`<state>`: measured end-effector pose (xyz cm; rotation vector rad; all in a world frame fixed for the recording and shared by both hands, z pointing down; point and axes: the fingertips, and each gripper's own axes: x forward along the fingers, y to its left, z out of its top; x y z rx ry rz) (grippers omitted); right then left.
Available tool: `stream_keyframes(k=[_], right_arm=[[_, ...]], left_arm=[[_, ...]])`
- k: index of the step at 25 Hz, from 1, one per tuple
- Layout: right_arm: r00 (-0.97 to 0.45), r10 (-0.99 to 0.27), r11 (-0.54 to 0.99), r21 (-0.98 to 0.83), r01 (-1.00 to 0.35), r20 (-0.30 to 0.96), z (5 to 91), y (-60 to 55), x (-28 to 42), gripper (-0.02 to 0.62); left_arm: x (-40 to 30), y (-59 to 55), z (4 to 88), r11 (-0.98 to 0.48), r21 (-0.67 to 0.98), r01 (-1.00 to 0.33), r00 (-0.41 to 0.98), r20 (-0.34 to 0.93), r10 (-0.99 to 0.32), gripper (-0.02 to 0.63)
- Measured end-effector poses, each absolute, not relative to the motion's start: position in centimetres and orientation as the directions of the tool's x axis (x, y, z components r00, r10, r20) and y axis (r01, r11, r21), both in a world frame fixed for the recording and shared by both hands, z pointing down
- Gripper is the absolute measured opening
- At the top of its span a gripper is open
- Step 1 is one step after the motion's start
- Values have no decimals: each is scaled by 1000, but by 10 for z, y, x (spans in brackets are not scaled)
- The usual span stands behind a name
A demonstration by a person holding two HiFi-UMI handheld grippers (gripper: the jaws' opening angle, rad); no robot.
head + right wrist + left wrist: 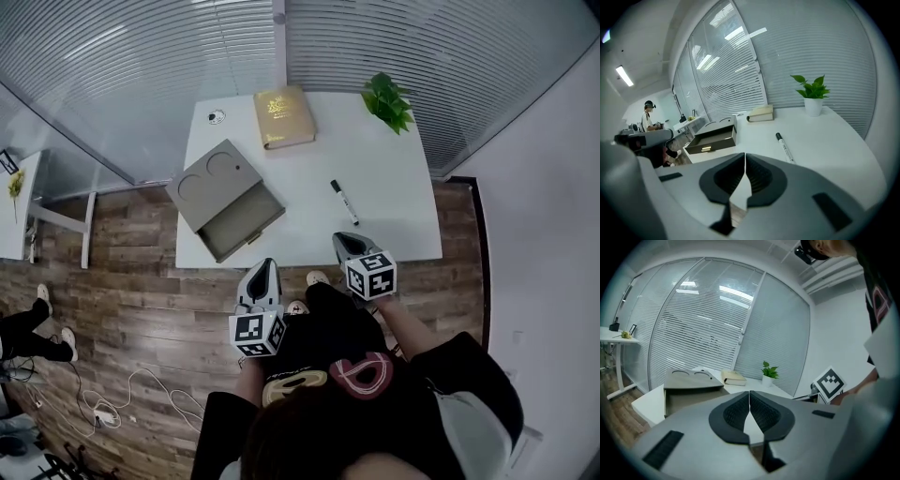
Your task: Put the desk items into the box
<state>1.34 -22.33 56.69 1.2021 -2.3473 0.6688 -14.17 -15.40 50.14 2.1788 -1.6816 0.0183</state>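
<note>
A grey-brown box [225, 196] with its drawer pulled out sits at the left of the white desk [394, 206]; it also shows as the box [686, 385] and the box [712, 137]. A tan book [284, 116] lies at the back, and a marker pen [344, 202] lies right of centre, seen too as the pen [784, 146]. My left gripper [263, 271] hovers at the desk's front edge, shut and empty. The right gripper [345, 243] is over the front edge near the pen, also shut with nothing in it.
A small potted plant [388, 101] stands at the desk's back right corner. A round white object [217, 116] lies at the back left. Glass walls with blinds run behind the desk. Another white desk [17, 202] and a person's legs [28, 333] are at the far left.
</note>
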Motion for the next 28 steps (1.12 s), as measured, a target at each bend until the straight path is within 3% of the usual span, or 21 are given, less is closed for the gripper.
stream_keyframes(k=[5, 9, 15, 28], right_arm=[[-521, -623, 511, -202, -836, 584, 569, -248, 23, 19], [-504, -595, 512, -188, -838, 626, 577, -266, 27, 101], [-478, -595, 530, -131, -838, 646, 585, -293, 37, 130], [-425, -554, 548, -70, -834, 716, 616, -344, 50, 137]], left_arm=[[-146, -166, 498, -163, 303, -939, 241, 238, -941, 18], [-148, -171, 500, -131, 298, -945, 209, 247, -946, 18], [-157, -174, 500, -68, 288, -955, 142, 247, -959, 18], [-170, -192, 501, 36, 267, -963, 35, 255, -966, 18]])
